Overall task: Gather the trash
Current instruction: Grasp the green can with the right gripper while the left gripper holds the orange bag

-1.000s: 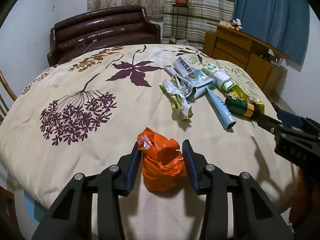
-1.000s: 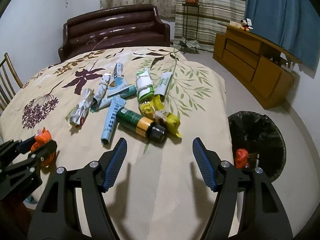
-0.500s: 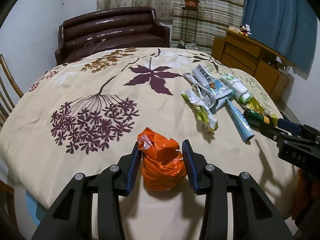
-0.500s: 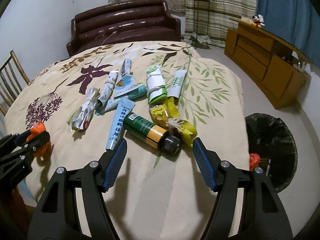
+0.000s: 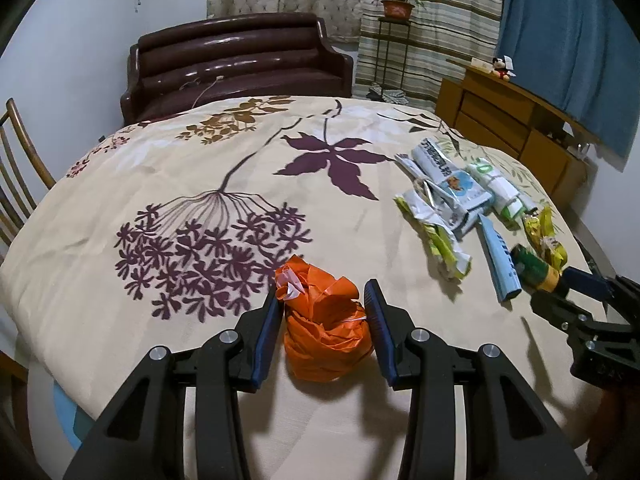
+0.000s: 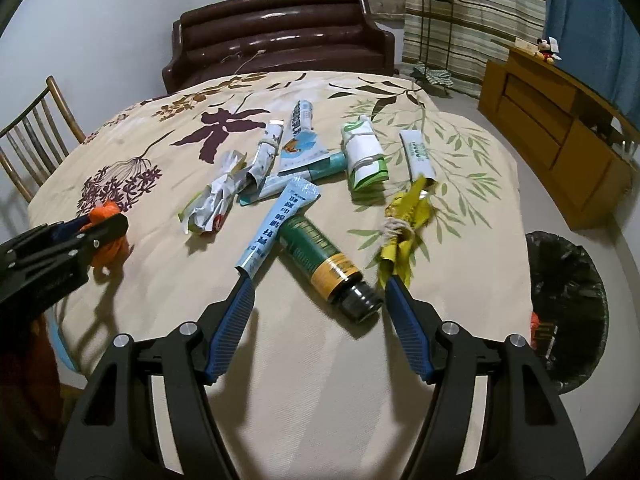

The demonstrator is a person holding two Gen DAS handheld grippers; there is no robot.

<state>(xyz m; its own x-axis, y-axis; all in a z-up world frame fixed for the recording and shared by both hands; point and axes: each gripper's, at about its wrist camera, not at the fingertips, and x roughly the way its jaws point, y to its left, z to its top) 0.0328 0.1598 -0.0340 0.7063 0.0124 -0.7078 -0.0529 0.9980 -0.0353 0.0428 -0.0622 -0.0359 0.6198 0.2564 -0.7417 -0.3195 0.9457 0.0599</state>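
While the crumpled orange plastic bag (image 5: 326, 330) is pinched between its blue pads, the left hand-held gripper (image 5: 325, 320) is angled downward over the near edge of the desk (image 5: 168, 184), which is draped in a cream floral cloth. The right hand-held gripper (image 6: 318, 312) is held wide open and tilted down, its jaws set on either side of the capped end of one green-and-gold tube (image 6: 326, 266) without pressing on it. Beside that tube, one light-blue flattened tube (image 6: 276, 226) and one knotted yellow wrapper (image 6: 404, 226) are seen; beyond it, more rolled packets are scattered. To the tube's right, one black-lined waste bin (image 6: 568, 276) stands on the floor.
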